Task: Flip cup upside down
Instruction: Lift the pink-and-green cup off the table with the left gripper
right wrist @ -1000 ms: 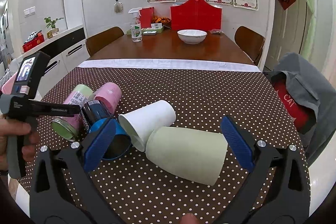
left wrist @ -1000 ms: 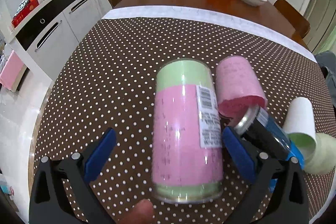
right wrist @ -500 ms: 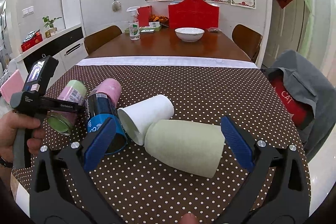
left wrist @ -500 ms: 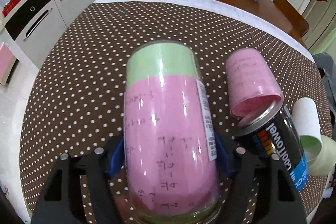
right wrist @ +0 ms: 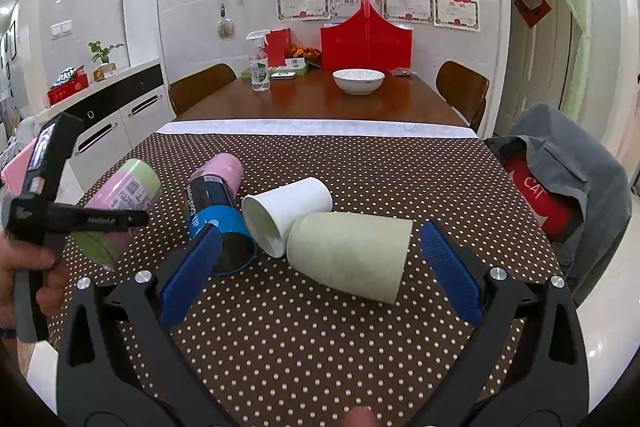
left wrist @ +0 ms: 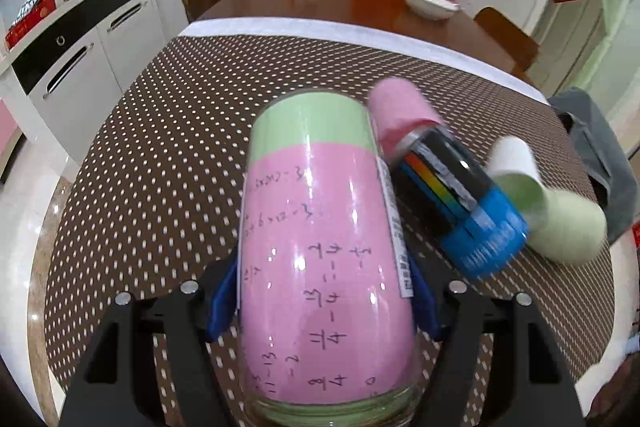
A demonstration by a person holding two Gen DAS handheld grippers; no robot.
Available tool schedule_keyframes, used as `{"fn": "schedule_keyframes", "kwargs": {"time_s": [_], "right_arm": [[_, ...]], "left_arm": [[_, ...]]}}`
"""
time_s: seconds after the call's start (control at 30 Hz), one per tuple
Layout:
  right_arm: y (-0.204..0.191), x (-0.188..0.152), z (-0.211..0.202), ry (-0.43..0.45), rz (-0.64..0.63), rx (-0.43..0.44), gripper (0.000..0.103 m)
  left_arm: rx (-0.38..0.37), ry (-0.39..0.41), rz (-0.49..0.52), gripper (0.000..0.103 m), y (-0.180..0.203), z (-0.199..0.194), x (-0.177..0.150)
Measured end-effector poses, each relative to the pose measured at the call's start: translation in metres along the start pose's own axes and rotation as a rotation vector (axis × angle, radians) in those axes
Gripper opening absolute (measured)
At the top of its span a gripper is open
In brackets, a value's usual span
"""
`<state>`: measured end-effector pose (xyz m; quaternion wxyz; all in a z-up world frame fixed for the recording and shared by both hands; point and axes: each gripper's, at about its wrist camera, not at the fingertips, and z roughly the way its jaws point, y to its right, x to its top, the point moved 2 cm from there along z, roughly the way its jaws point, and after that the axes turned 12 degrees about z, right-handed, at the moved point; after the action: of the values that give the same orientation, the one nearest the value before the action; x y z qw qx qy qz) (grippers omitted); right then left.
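only the right wrist view shows right tongs spread, left tongs pinching the pink-green cup.

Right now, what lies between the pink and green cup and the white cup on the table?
The black and blue cup lies between the pink and green cup and the white cup, shown in the right wrist view.

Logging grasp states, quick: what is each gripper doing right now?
Left gripper: shut on the pink-and-green glass cup.
Right gripper: open, holding nothing, the pale green cup lying ahead between its fingers.
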<state>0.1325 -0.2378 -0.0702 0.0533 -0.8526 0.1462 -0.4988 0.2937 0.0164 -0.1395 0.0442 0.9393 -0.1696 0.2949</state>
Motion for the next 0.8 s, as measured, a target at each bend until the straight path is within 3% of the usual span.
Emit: {"fn": "schedule_keyframes", "kwargs": {"time_s": [0.33, 0.8], "right_arm": [[0.007, -0.016, -0.033, 0.026, 0.003, 0.008, 0.097], [0.022, -0.022, -0.036, 0.012, 0.014, -0.012, 0.097]], "left_arm": [[-0.025, 0.107, 0.069, 0.070, 0.063, -0.054, -0.055], [-0.142, 0.062, 0.089, 0.070, 0.119, -0.023, -0.075]]}}
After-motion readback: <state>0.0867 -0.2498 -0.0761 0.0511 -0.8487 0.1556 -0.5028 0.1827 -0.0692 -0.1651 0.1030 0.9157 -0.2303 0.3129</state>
